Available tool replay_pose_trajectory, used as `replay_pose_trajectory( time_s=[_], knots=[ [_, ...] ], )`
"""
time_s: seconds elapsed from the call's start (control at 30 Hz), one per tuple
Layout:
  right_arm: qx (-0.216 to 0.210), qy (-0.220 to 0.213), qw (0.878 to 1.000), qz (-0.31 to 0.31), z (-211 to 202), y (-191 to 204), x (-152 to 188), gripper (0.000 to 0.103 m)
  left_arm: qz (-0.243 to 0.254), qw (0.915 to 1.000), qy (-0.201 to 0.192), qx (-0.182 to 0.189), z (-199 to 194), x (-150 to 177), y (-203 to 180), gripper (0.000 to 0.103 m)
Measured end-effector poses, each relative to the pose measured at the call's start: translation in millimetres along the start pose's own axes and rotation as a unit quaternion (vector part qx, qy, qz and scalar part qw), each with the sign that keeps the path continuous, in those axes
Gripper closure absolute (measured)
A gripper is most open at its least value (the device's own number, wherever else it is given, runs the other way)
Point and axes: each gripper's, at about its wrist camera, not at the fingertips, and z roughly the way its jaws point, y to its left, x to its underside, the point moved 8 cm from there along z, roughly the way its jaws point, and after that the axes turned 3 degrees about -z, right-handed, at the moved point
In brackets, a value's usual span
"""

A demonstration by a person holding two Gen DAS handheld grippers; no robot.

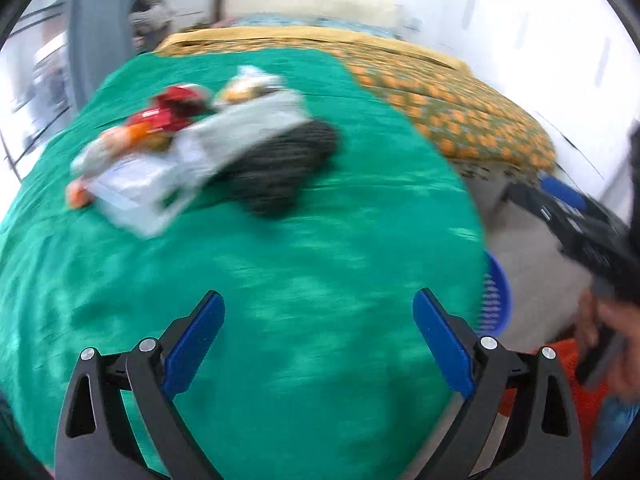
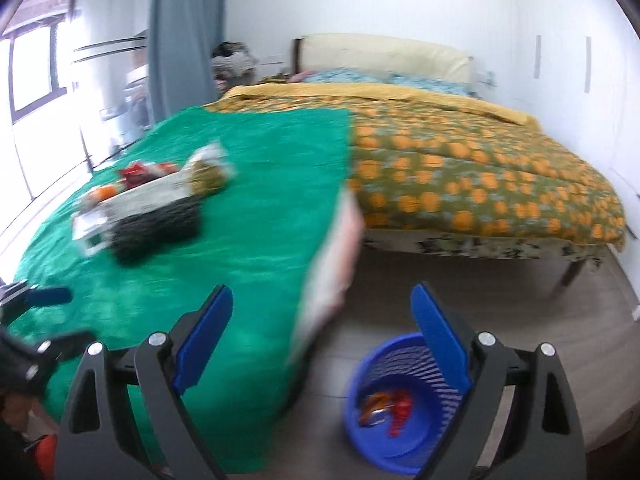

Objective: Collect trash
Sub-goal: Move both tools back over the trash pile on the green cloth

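A blurred pile of trash (image 1: 188,152) lies on the green cloth (image 1: 280,280): red and orange wrappers, a white paper, a grey packet and a black mesh item (image 1: 288,168). The pile also shows in the right wrist view (image 2: 148,200). My left gripper (image 1: 318,324) is open and empty, over the green cloth, short of the pile. My right gripper (image 2: 322,320) is open and empty, above the cloth's right edge. A blue basket (image 2: 400,412) stands on the floor below it with red and orange wrappers inside. The basket's rim shows in the left wrist view (image 1: 498,292).
A bed with an orange-patterned quilt (image 2: 480,168) stands beyond the green cloth. A grey curtain (image 2: 184,32) and a window are at the left. White wardrobe doors (image 2: 560,60) are at the right. The other gripper shows at the right edge of the left wrist view (image 1: 592,232).
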Motion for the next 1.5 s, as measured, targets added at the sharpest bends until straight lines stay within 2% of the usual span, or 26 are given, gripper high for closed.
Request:
replay_pose_trajectory(
  time_s=[0.17,0.37,0.53,0.7,0.9,0.97,1.07,1.13,1.23,1.27,1.37,1.5],
  knots=[
    [-0.051,0.018,0.998,-0.020,14,80,3,0.012,-0.064,0.9970,-0.003,-0.044,-4,-6,68,0.009],
    [-0.064,0.049,0.995,-0.054,41,136,2,0.012,-0.066,0.9946,-0.001,-0.081,7,-27,102,0.009],
    [-0.058,0.066,0.994,-0.058,64,146,4,0.012,-0.067,0.9918,0.003,-0.109,25,-46,108,0.009],
    [-0.054,0.074,0.993,-0.069,72,145,12,0.012,-0.125,0.9845,0.002,-0.123,19,-45,146,0.008],
    [-0.058,0.078,0.993,-0.069,78,144,15,0.011,-0.195,0.9657,-0.005,-0.171,-12,-22,218,0.008],
    [-0.058,0.078,0.993,-0.068,78,144,15,0.011,-0.210,0.9632,-0.010,-0.167,-19,-19,228,0.008],
    [-0.056,0.076,0.993,-0.069,79,144,15,0.011,-0.202,0.9718,-0.028,-0.118,-24,-28,210,0.008],
    [-0.056,0.076,0.993,-0.068,79,145,15,0.011,-0.162,0.9829,-0.029,-0.082,-19,-42,183,0.007],
    [-0.057,0.075,0.993,-0.065,81,143,14,0.011,-0.100,0.9925,-0.018,-0.068,-3,-63,151,0.006],
    [-0.057,0.074,0.993,-0.066,80,143,14,0.011,-0.088,0.9936,-0.011,-0.070,5,-67,148,0.006],
    [-0.058,0.072,0.993,-0.066,80,143,14,0.011,-0.066,0.9921,0.019,-0.105,33,-74,152,0.006],
    [-0.061,0.072,0.993,-0.064,80,143,15,0.011,-0.067,0.9902,0.026,-0.120,47,-79,165,0.006]
  ],
)
